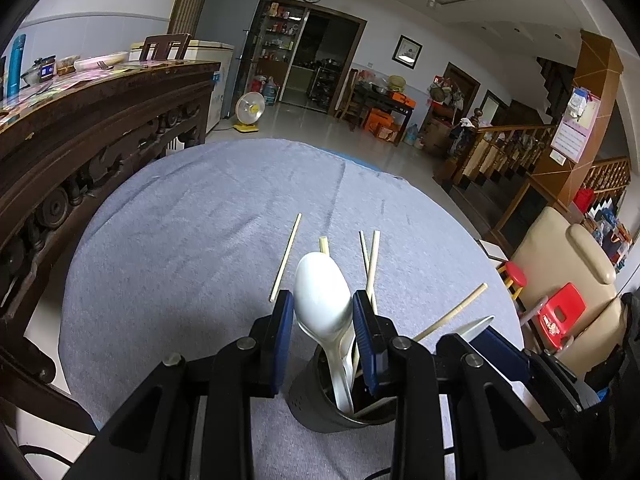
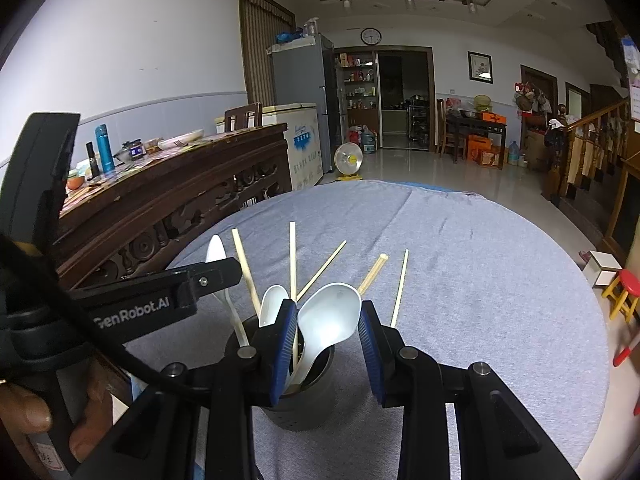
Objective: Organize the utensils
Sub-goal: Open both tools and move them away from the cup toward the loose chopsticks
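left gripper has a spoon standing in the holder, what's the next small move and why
Probably open the left gripper and let the spoon go: its handle already sits in the holder, so it looks placed. Chopsticks lie outside it.

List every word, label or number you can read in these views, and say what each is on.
"GenRobot.AI": white lettering on the black arm of the left gripper, right wrist view.
Blue print on the white chest freezer: too blurred to read.
Wall clock numerals: too small.
Hanging calendar: too small.
Jar label on the sideboard: unreadable.
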A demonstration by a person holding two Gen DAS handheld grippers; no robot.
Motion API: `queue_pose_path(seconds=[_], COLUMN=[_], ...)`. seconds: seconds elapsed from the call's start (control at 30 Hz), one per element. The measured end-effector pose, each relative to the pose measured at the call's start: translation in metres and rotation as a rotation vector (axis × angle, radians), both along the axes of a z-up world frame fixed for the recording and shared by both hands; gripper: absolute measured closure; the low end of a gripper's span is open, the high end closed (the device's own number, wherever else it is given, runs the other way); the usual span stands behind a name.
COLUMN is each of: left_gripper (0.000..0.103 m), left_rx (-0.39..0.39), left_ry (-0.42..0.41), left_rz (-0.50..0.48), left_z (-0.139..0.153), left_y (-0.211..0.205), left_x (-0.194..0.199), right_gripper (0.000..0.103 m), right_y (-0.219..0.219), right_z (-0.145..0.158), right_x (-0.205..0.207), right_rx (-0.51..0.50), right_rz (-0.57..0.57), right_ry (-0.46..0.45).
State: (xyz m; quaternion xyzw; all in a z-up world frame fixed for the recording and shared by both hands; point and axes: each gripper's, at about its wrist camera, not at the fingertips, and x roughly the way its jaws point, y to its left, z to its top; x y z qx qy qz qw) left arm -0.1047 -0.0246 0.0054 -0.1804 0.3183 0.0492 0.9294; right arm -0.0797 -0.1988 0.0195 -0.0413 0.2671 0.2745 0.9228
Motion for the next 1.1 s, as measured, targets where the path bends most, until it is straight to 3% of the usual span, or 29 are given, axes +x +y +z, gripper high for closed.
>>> queue_pose_path(seconds=[0.37,0.47,0.57,0.83,1.1], left_gripper=[0.071,0.071,0.071,0.072,0.072], left_rx=[-0.001,0.003,0.001,-0.006,-0.024], left_ry=[-0.005,-0.008,-0.010,-0.019,-0.084], left_rz=[-0.017,-0.023,-0.027,-0.055,0.019], left_z=[0.001,0.001,0.001,0.005,0.027], left_y=[-0.002,-0.002,-0.001,-0.003,0.023], left_x=[-0.010,-0.011,-0.012,-0.018,-0.038], right_gripper=[0.068,0.066,0.055,0.053,0.053], right_y=[0.002,0.002,0.001,-0.011,-0.044], right_z=[-0.001,-0.001,0.000,0.006,0.012], right_x=[-0.002,-0.005,-0.005,-0.007,-0.004], right_rx=[-0.007,-0.004,-0.001,0.037,0.092], right_rz=[0.010,0.011,0.007,-0.023,-0.102], right_ry=[0.002,-0.007,-0.010,-0.026,-0.021])
